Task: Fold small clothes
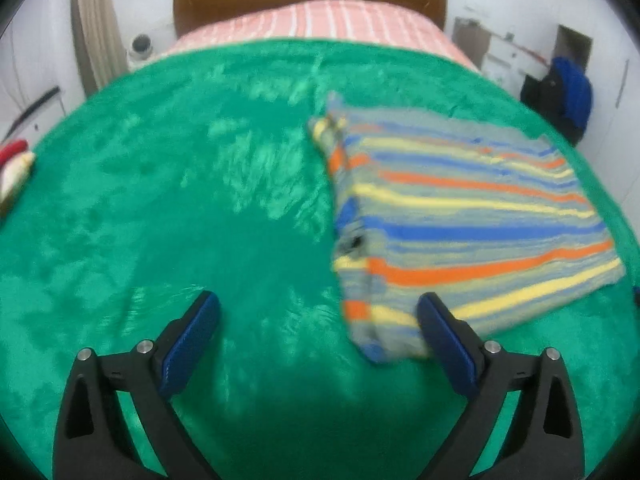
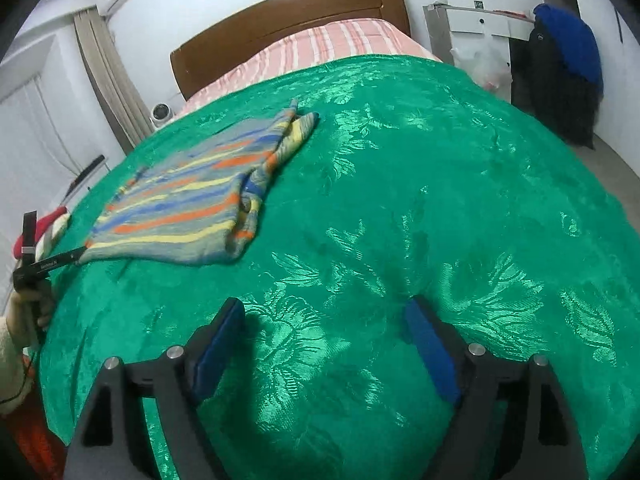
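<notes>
One folded striped garment [image 1: 460, 216] lies on the green bedspread [image 1: 180, 200]; left gripper [image 1: 318, 312] and right gripper [image 2: 324, 316] both gape empty.

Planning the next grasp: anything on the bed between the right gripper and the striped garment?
Nothing visible. Only bare green bedspread lies between the open right gripper and the striped garment, which sits up and to the left in its view.

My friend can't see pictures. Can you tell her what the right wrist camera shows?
A folded striped garment lies on a green bedspread, far left of the open, empty right gripper. A hand at the left edge holds the left gripper by the garment's corner; a wooden headboard stands behind.
</notes>
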`<state>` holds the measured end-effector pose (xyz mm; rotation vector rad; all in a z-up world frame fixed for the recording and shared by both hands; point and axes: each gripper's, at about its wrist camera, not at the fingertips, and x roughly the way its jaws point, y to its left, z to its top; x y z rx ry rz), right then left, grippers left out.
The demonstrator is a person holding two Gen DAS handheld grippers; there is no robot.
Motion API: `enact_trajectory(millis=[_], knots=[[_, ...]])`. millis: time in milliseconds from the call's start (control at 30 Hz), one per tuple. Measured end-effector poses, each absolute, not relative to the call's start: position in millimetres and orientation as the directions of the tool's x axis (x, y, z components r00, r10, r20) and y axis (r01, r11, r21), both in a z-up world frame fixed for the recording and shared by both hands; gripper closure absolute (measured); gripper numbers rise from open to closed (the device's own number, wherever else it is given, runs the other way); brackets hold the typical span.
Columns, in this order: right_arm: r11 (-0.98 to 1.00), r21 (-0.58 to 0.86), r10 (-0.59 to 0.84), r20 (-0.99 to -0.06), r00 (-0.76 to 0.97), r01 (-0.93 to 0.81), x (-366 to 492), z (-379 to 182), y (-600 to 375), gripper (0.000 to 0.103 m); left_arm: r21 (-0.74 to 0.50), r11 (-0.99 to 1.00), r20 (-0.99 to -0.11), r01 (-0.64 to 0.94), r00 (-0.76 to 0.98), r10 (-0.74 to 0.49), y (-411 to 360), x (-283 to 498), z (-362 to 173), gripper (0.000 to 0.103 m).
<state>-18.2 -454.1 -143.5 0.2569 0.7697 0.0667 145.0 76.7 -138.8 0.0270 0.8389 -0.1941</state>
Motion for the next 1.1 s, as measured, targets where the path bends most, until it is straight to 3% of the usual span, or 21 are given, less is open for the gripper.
enact_trajectory(millis=[67, 200, 300, 467, 533, 567, 600, 667, 733, 833, 933, 1000, 1033, 1067, 1100], knots=[[0.961, 0.274, 0.167, -0.659, 0.733, 0.028, -21, -147, -454, 0.021, -0.037, 0.955, -0.711, 0.296, 0.664, -0.233, 48, 124, -115, 0.005], [0.944, 0.329, 0.204, -0.615, 0.762, 0.013, -28, -149, -460, 0.021, 0.050, 0.824, -0.742, 0.565, 0.572, -0.348, -53, 98, -105, 0.007], [0.918, 0.396, 0.236, -0.570, 0.787, 0.012, -35, -147, -469, 0.021, 0.074, 0.692, -0.785, 0.718, 0.470, -0.403, -139, 84, -121, 0.024], [0.851, 0.521, 0.258, -0.527, 0.809, 0.068, -46, -137, -489, 0.021, 0.098, 0.640, -0.815, 0.763, 0.430, -0.389, -250, 97, -156, 0.036], [0.832, 0.548, 0.268, -0.537, 0.800, 0.089, -46, -130, -496, 0.021, 0.107, 0.654, -0.805, 0.749, 0.452, -0.385, -271, 103, -161, 0.052], [0.828, 0.553, 0.272, -0.542, 0.795, 0.095, -44, -127, -499, 0.021, 0.136, 0.653, -0.799, 0.745, 0.473, -0.372, -282, 104, -164, 0.082], [0.824, 0.558, 0.277, -0.550, 0.788, 0.100, -39, -122, -504, 0.021, 0.165, 0.656, -0.794, 0.736, 0.494, -0.355, -285, 102, -164, 0.098], [0.813, 0.575, 0.306, -0.556, 0.773, 0.092, -19, -113, -514, 0.021, 0.139, 0.683, -0.780, 0.717, 0.505, -0.371, -279, 102, -163, 0.099], [0.791, 0.607, 0.360, -0.561, 0.745, 0.076, 15, -107, -520, 0.021, 0.009, 0.702, -0.763, 0.712, 0.459, -0.456, -261, 105, -156, 0.100], [0.730, 0.682, 0.505, -0.577, 0.642, 0.039, 87, -118, -513, 0.021, -0.093, 0.696, -0.734, 0.712, 0.424, -0.531, -245, 105, -144, 0.100], [0.716, 0.698, 0.577, -0.618, 0.535, 0.034, 158, -140, -487, 0.027, -0.138, 0.690, -0.726, 0.710, 0.401, -0.558, -242, 104, -142, 0.100], [0.706, 0.708, 0.598, -0.611, 0.519, 0.019, 195, -147, -467, 0.034, -0.178, 0.688, -0.721, 0.704, 0.383, -0.578, -238, 107, -143, 0.100], [0.709, 0.705, 0.593, -0.614, 0.521, 0.024, 207, -147, -460, 0.057, -0.204, 0.689, -0.714, 0.696, 0.375, -0.591, -232, 109, -142, 0.100], [0.722, 0.691, 0.578, -0.629, 0.520, 0.033, 219, -146, -453, 0.092, -0.236, 0.693, -0.702, 0.681, 0.373, -0.606, -223, 111, -139, 0.100], [0.739, 0.672, 0.563, -0.649, 0.511, 0.040, 227, -143, -444, 0.092, -0.268, 0.697, -0.688, 0.665, 0.375, -0.621, -212, 113, -134, 0.100]])
